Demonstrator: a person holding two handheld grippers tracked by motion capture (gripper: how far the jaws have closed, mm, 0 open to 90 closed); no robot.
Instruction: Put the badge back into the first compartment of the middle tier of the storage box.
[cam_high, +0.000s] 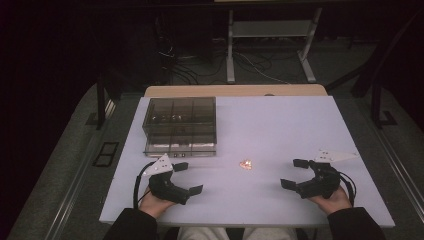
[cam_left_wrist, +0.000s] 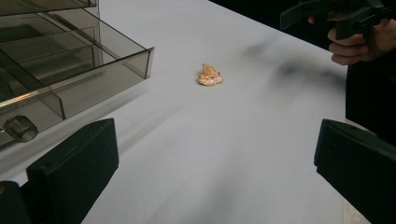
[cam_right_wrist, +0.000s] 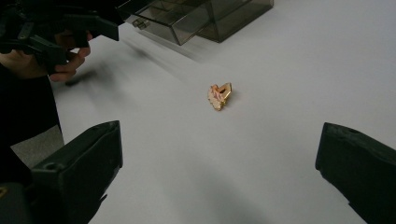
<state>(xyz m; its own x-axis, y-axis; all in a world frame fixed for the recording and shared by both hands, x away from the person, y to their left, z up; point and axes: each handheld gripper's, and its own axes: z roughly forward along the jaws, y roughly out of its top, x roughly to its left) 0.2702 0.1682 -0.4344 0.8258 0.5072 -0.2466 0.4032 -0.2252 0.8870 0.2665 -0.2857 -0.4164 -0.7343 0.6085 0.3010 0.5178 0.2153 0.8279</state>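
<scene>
Scene: a small gold-and-pink trinket (cam_high: 245, 164) lies alone on the white surface (cam_high: 280, 125), midway between two hand-held tools and just in front of a smoky clear drawer box (cam_high: 180, 125).
Left tool (cam_high: 188, 177): jaws spread wide, nothing between them, low near the front edge.
Right tool (cam_high: 295, 173): jaws likewise spread and empty, aimed inward at the trinket.
Box: its bottom drawer (cam_left_wrist: 88, 70) stands pulled out toward the person, compartments open to the top.
Step in hand: likely a pickup of the trinket for the drawer; a good grasp would come in low, jaws straddling the piece, closing gently since it looks thin and apt to skid.
Room: bare surface all round the trinket; the drawer's front lip sits close on the left tool's side, and the front edge lies just behind both hands.
</scene>
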